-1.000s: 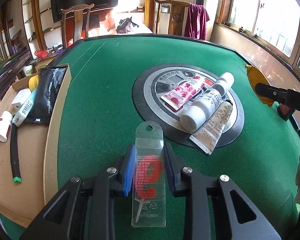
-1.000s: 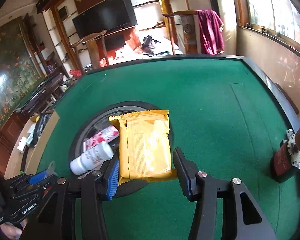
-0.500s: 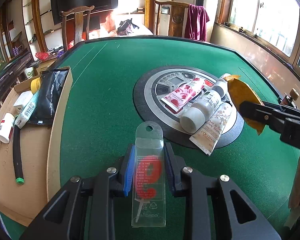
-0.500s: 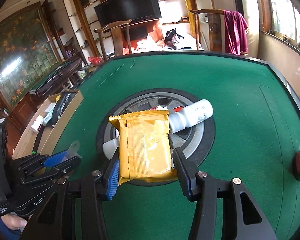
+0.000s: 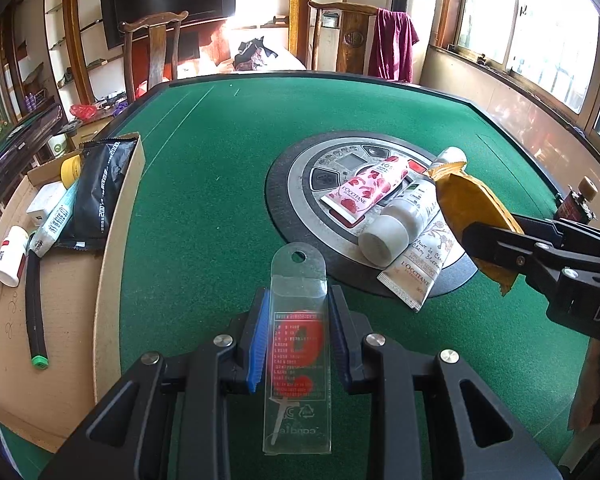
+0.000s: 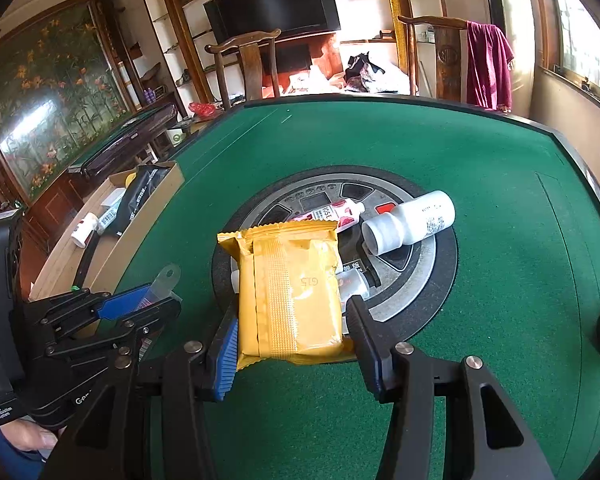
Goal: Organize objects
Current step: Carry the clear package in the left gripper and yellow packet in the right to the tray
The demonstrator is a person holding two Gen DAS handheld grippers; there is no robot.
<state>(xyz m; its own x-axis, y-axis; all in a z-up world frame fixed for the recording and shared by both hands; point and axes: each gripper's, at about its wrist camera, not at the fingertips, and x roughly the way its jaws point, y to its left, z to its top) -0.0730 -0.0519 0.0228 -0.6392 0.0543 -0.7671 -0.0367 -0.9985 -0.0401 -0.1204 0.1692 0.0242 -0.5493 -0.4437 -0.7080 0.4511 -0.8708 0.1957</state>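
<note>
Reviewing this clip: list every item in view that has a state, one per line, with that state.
left gripper: shut on the clear blister pack
right gripper: shut on the yellow packet, held above the table
white bottle: lying on its side, capped
pink tube: lying flat on the centre console
cream tube: lying flat, partly under the bottle
cardboard box: open, holding several items

Both wrist views overlook the green table [image 5: 228,184]

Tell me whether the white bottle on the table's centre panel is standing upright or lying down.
Lying down. The white bottle rests on its side on the round centre panel, its cap end turned toward the cameras, with the rose-print tube beside it.
</note>
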